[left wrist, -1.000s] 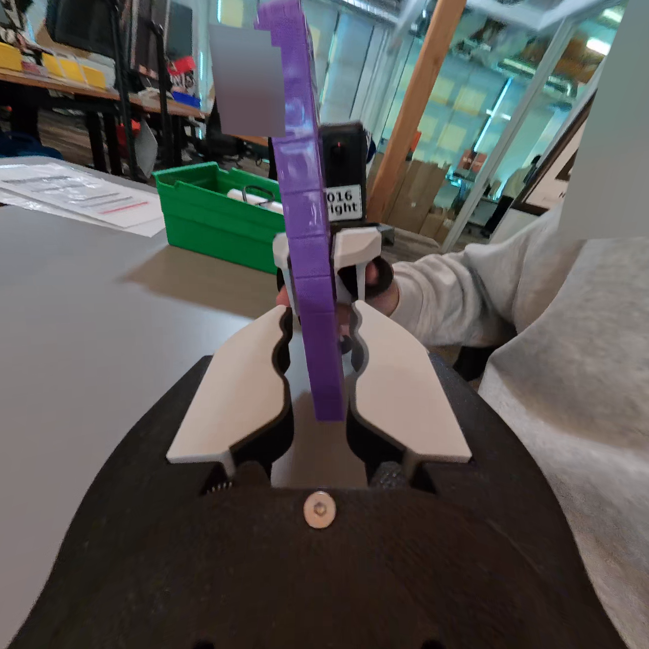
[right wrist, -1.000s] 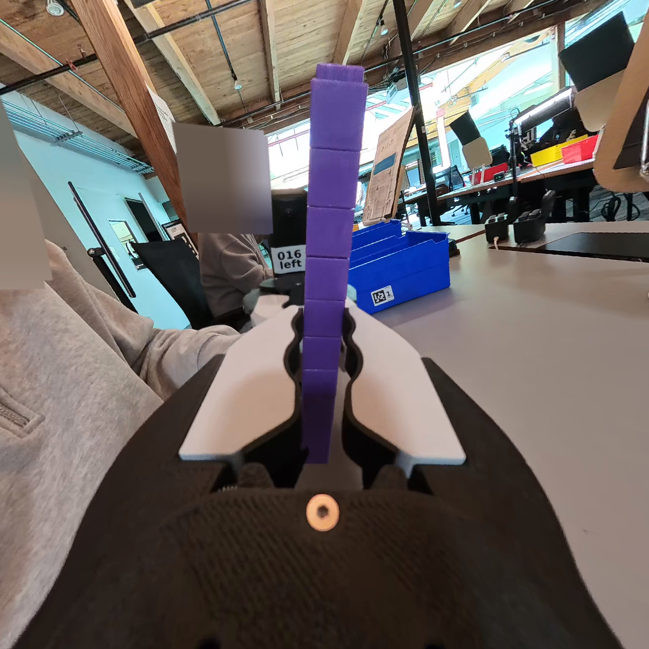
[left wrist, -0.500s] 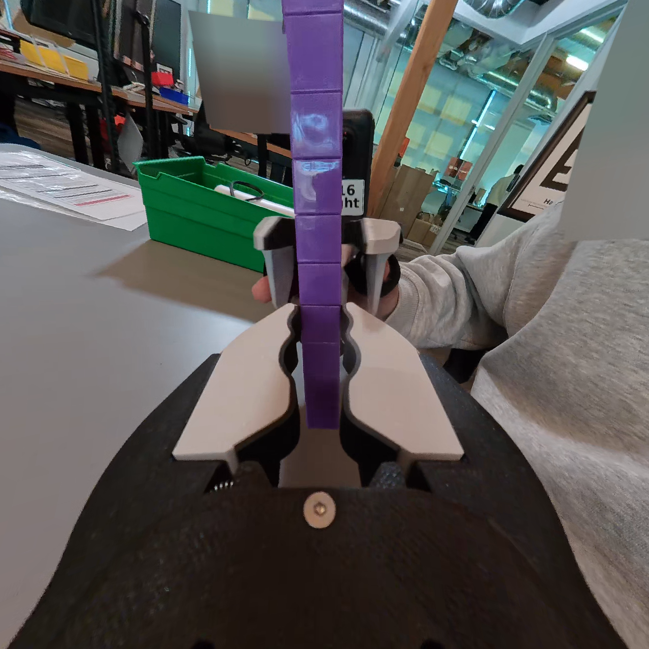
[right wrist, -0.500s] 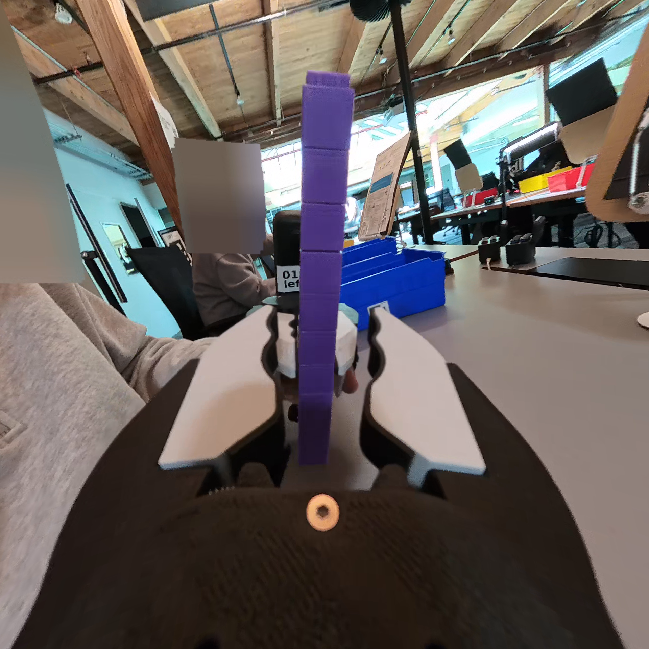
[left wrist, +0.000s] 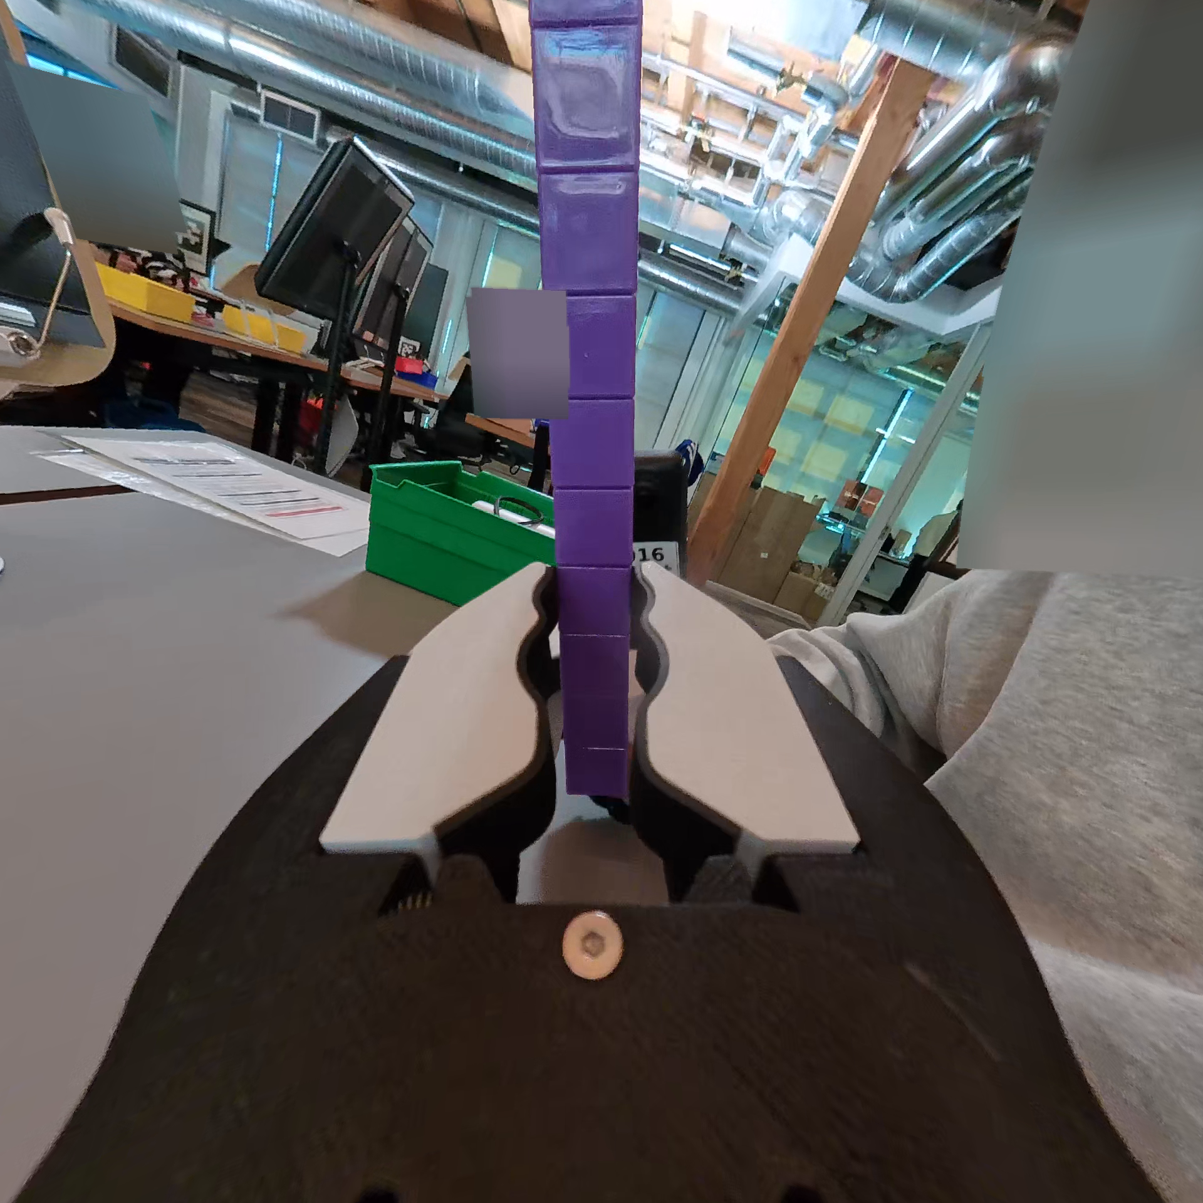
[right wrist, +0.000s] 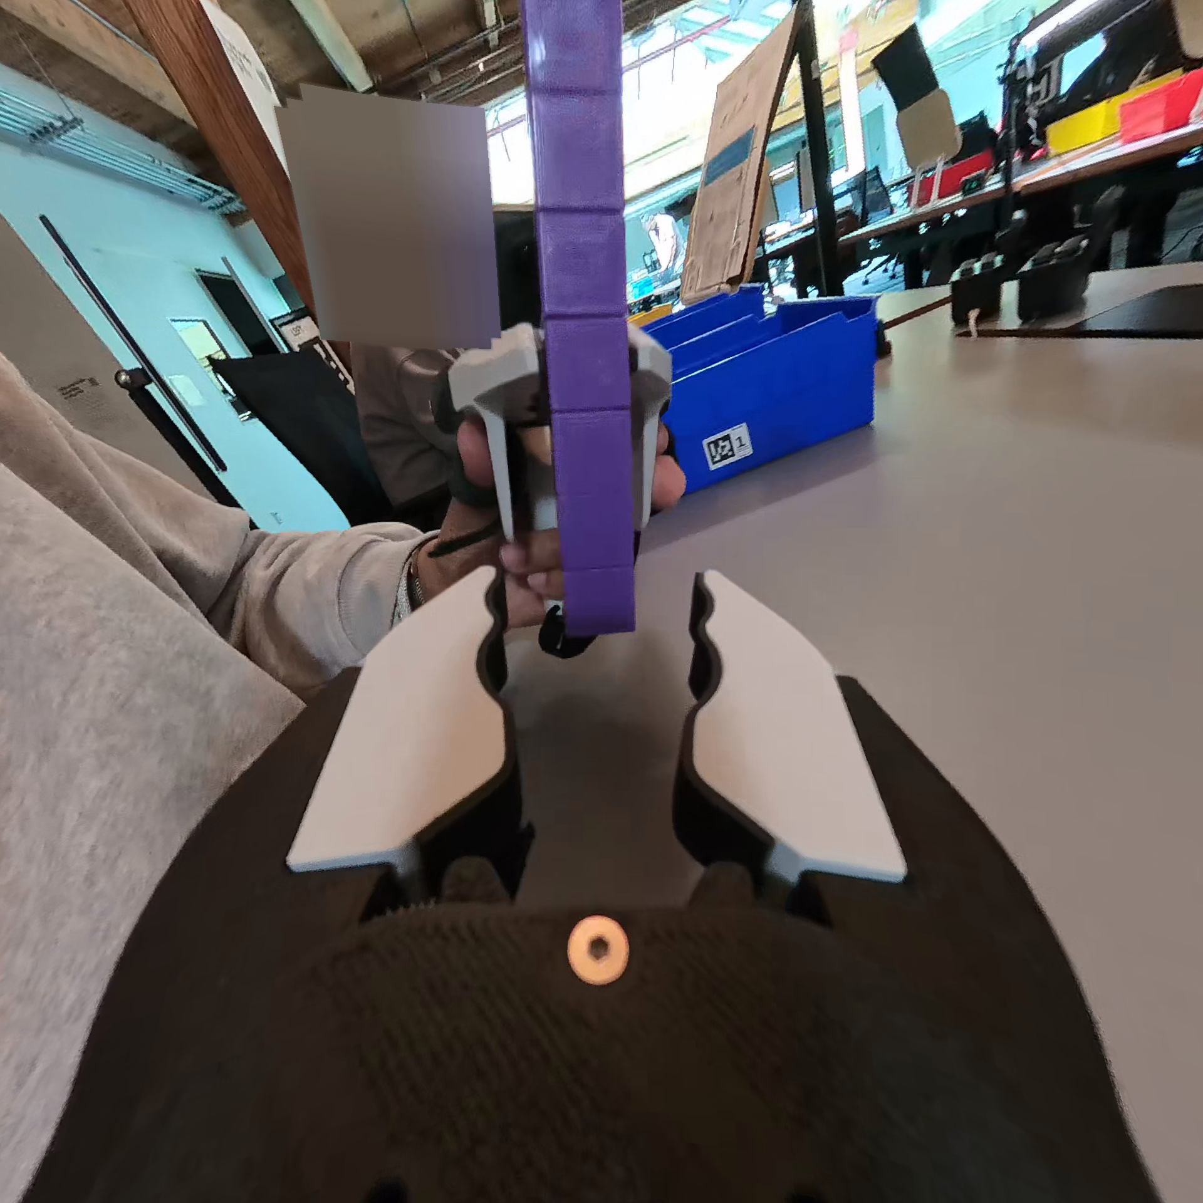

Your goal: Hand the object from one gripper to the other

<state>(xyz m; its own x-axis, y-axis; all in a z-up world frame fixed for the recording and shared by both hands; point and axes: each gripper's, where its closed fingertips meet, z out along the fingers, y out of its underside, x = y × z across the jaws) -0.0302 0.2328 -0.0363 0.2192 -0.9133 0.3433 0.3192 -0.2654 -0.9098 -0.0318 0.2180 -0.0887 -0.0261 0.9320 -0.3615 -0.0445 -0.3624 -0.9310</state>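
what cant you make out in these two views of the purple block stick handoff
- Top end of the tall purple stick of joined blocks: cut off by the upper edge in both wrist views.
- Right gripper in the left wrist view: almost wholly behind the stick and the left gripper.
- Contents of the green plastic bin: partly behind the stick, too small.
- Inside of the blue plastic bin: hidden by its wall.

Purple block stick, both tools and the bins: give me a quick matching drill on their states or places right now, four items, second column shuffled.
Column one:
1. left tool
2. right tool
3. purple block stick
4. blue bin

Column two:
A. open, holding nothing
B. upright, above the table
C. shut on the stick's lower end
D. on the table behind the stick

Pairs: 1-C, 2-A, 3-B, 4-D
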